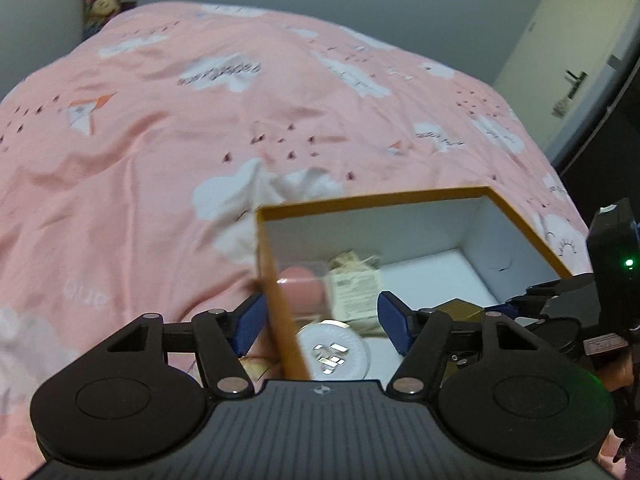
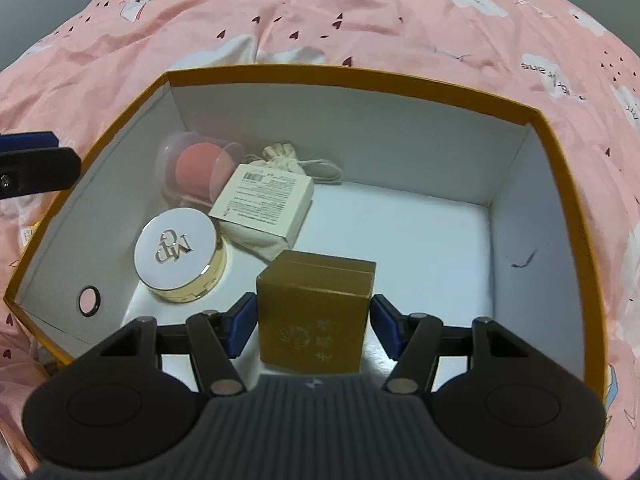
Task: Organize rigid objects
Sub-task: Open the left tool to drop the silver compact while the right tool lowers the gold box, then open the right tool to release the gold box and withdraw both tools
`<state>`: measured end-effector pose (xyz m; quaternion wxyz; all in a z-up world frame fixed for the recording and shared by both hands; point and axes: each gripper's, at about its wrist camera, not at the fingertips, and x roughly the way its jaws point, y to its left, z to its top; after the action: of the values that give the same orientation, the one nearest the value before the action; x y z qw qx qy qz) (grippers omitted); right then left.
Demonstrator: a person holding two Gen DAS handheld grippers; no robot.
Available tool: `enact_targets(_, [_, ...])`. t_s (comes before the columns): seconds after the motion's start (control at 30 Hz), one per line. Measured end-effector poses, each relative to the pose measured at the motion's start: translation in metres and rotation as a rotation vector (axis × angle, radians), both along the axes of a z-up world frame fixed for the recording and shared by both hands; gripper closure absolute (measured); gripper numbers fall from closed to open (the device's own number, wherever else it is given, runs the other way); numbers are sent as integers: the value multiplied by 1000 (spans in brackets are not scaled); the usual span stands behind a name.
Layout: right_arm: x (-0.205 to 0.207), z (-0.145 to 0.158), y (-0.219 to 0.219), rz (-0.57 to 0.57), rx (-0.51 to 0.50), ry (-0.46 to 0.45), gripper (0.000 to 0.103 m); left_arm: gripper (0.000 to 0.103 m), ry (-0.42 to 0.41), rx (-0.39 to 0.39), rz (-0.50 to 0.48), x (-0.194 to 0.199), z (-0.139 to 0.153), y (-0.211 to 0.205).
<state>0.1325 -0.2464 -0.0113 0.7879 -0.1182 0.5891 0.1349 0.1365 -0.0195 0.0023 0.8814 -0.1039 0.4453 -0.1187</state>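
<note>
Right gripper (image 2: 313, 322) hangs over the open orange box (image 2: 352, 74) on the pink bedcover (image 2: 360, 12), pointing steeply down. Its blue pads (image 2: 242, 326) sit on either side of a gold carton (image 2: 316, 312). Both pads look to be against the carton's sides, so it reads as clamped, though the right pad's contact is hard to confirm. The carton seems to be low in the box, near the front wall; whether it already rests on the white floor cannot be told.

Already in the box, left part: a round compact (image 2: 180, 254) with a white lid, a white printed carton (image 2: 266, 204) leaning on a cloth pouch (image 2: 280, 152), and a pink sponge in a clear case (image 2: 200, 168) at the back left corner. Right half of the floor is bare.

Left gripper (image 1: 320, 322) is at the box's left wall, its fingers apart and straddling the wall, nothing pinched between them. The left wrist view is blurred.

Step judged in hand: setting the gold carton down inside.

How to do it well, as judgement:
- Lower until the base sits flat before spreading the fingers; a drop could tip it onto the compact.
- Keep it square to the walls, clear of the compact.
- Open only slightly, then lift straight up.
- Left gripper could steady the wall, since soft bedding lets the box shift.
</note>
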Motion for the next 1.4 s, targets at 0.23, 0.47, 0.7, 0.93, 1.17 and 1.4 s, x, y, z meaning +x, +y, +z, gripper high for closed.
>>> enact_targets(0.23, [-2,-4,23,54,24,55,42,31,61,-43,1,-1,-17,9])
enact_targets(0.47, [-2,-6,34,46,83,114,42,31,80,-69,-4,-4,-23,11])
enact_targets(0.7, [-4,-7,41,55,57,106,41,31,89,-73,-2,-5,-25,12])
enact_targets(0.93, [-5,-1,40,53,49,76,32,31,88,-74,8,-6,-24,14])
enact_targets(1.17, [-10,17,39,73,23,-4,19,31,80,-74,7,-9,-21,12])
enact_targets(1.4, [-17,36,44,101,21,-72,18,31,65,-78,19,-13,-15,16])
